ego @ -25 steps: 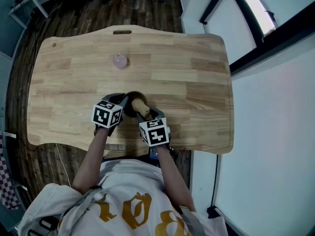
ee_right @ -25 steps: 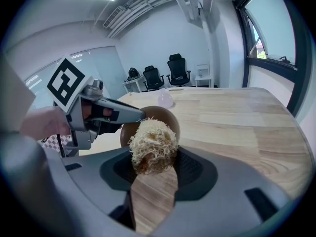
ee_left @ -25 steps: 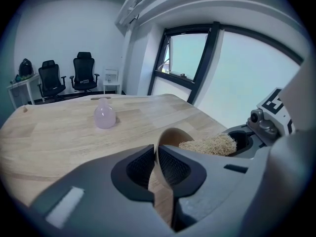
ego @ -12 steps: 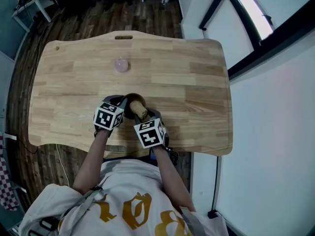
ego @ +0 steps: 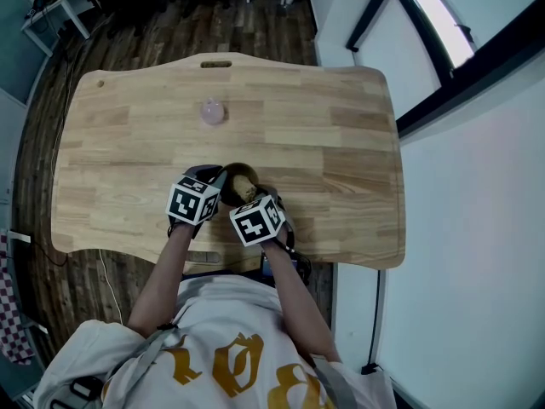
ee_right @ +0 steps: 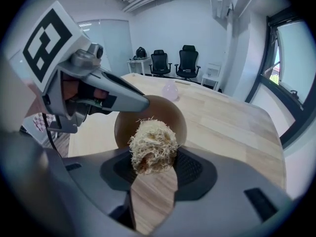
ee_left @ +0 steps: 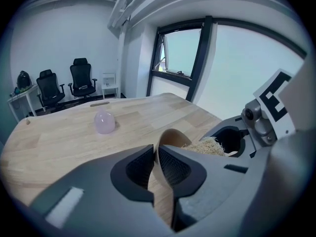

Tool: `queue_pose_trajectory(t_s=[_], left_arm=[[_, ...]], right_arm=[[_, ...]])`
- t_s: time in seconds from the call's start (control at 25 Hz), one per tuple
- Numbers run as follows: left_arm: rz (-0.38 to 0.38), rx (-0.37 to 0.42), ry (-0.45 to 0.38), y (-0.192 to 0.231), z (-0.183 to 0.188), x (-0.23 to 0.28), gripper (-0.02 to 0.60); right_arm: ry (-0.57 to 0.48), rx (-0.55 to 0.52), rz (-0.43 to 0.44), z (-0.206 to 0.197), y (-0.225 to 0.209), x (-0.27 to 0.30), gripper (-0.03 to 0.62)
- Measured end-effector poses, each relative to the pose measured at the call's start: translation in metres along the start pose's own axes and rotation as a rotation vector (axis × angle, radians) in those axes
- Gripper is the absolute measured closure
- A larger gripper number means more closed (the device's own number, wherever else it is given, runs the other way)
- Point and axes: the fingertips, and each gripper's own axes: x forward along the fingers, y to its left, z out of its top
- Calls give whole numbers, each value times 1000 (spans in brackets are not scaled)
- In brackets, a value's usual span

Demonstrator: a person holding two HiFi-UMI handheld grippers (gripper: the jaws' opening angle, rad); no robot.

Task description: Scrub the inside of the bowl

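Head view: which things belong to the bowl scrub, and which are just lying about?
In the job:
bowl, rim pinched by left gripper
scrubber, held in right gripper

Lying about:
pink dome, alone farther out on the table
office chairs behind

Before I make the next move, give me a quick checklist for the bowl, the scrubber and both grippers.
1. Left gripper jaws clamped on the bowl rim: ok.
2. Right gripper jaws shut on the fibre scrubber: ok.
3. Scrubber lined up with the bowl's mouth: ok; the head view shows it over the bowl.
4. Scrubber pressing on the inner wall: cannot tell.
5. Pink object out of the way: ok; it stands apart, farther across the table.
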Motion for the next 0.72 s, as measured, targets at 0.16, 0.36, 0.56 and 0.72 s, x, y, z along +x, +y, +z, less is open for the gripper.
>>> queue_pose_trajectory(t_s=[0.16, 0.36, 0.56, 0.72], left_arm=[[-23, -15, 4, -3, 0, 2, 555], [-41, -24, 2, -7, 3, 5, 549], [-72, -26, 15, -14, 3, 9, 546], [-87, -36, 24, -16, 1, 12, 546]], right_arm=[[30, -24, -22, -3, -4, 4, 413], [48, -13, -23, -4, -9, 9, 413], [63, -7, -11, -3, -7, 11, 413], [69, -14, -22, 1, -12, 12, 413]])
